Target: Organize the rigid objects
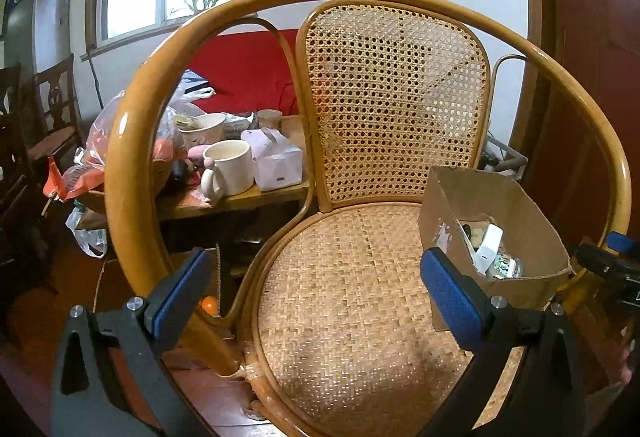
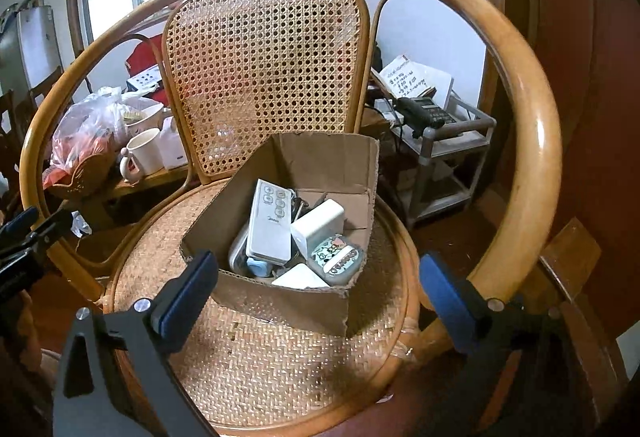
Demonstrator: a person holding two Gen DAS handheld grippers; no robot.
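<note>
The cardboard box [image 2: 288,233] of rigid objects sits on the rattan chair [image 2: 256,349] seat, straight ahead of the right gripper [image 2: 316,291], whose jaws stand wide open and empty. From the left gripper [image 1: 316,291], also open and empty, the box lies off to the right, so the right hand looks nearer.

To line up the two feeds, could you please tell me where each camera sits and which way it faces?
Left wrist: on the left tool, angled down at the chair seat; its open fingers show.
Right wrist: on the right tool, angled down at the cardboard box; its open fingers show.
Shared: chair, box, mug.
</note>
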